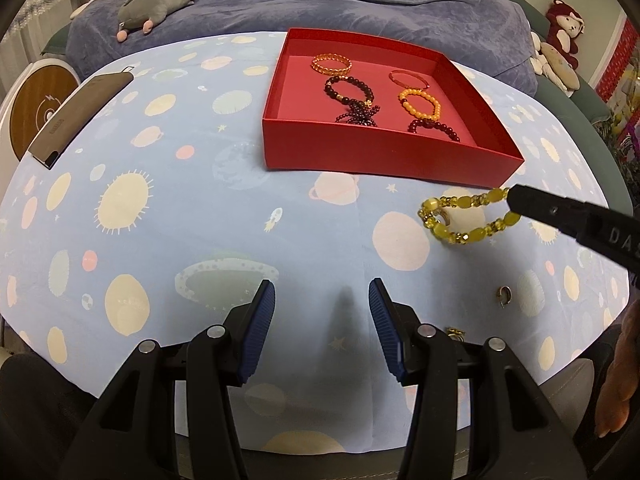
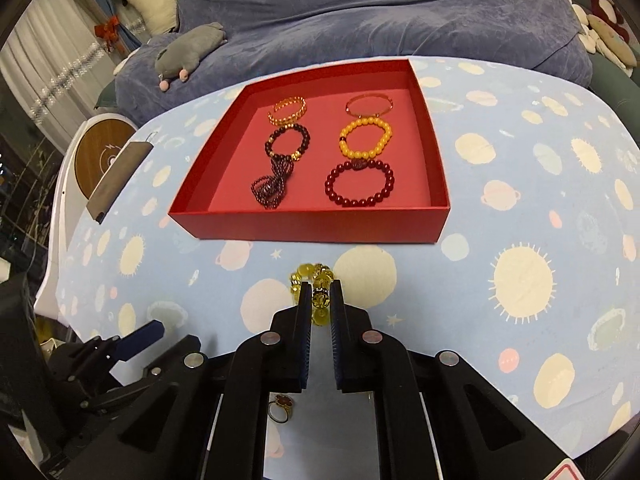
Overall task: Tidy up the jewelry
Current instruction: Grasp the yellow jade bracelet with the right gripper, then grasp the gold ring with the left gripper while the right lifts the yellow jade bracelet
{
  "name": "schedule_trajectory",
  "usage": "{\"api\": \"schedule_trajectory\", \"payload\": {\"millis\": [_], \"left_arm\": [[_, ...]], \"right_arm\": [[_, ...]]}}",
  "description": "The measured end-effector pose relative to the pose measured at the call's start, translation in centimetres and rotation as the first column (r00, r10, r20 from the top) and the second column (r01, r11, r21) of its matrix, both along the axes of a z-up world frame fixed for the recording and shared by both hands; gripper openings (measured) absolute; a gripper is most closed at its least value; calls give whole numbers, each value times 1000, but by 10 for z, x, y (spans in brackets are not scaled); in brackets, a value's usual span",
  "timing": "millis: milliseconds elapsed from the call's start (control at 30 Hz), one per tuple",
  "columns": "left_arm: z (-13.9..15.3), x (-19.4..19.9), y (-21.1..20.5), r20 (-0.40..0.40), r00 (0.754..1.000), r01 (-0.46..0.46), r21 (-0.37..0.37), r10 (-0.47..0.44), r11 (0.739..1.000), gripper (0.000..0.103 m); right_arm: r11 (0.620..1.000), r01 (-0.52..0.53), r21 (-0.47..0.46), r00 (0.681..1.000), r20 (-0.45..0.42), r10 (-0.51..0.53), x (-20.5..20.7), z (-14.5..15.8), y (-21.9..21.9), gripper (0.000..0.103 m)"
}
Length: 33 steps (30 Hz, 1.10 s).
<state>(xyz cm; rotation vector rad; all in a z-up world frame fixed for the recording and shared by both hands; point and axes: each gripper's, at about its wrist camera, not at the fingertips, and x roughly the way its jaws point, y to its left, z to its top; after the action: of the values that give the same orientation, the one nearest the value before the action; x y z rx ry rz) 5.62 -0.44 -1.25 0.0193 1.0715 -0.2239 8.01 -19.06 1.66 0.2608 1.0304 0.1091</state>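
A red box (image 1: 384,152) (image 2: 312,226) stands on the space-print cloth and holds several bead bracelets. My right gripper (image 2: 321,286) (image 1: 516,202) is shut on a yellow bead bracelet (image 1: 466,216) (image 2: 316,280) and holds it just above the cloth, in front of the box's near wall. My left gripper (image 1: 322,288) is open and empty, low over the cloth, left of the bracelet. A gold ring with a red stone (image 2: 280,406) lies on the cloth under the right gripper. A small ring (image 1: 505,295) lies right of the left gripper.
A grey flat case (image 1: 82,114) lies at the cloth's left edge beside a round wooden disc (image 1: 38,112). A blue blanket with plush toys (image 1: 154,8) lies behind the table. Another small gold piece (image 1: 456,333) sits by the left gripper's right finger.
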Motion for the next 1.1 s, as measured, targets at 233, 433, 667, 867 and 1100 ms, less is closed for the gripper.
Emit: {"api": "schedule_trajectory", "payload": {"millis": [233,433,667,867,1100], "left_arm": [[2,-16,-19,-3,997,72,-27,-73,997,52],[-4,-29,-45,-24,988,150,-41,-151,988,53],[-17,-32,-66,-47,978,202,-48,-204,978,54],[-25,-34,-70,-21,976,215,-13,-216,976,53],[-26,-35,-70,9,974,228,42,-228,973,32]], "right_arm": [[997,30,-66,999,-40,-33,-37,-13,-30,8],[994,103,-38,988,-113,-106,-56,-43,-56,8],[994,109,-28,985,-131,-111,-60,-52,-55,8],[994,102,-27,986,-131,-105,-61,-53,-53,8],[997,76,-33,988,-135,-79,-66,-53,-42,8]]}}
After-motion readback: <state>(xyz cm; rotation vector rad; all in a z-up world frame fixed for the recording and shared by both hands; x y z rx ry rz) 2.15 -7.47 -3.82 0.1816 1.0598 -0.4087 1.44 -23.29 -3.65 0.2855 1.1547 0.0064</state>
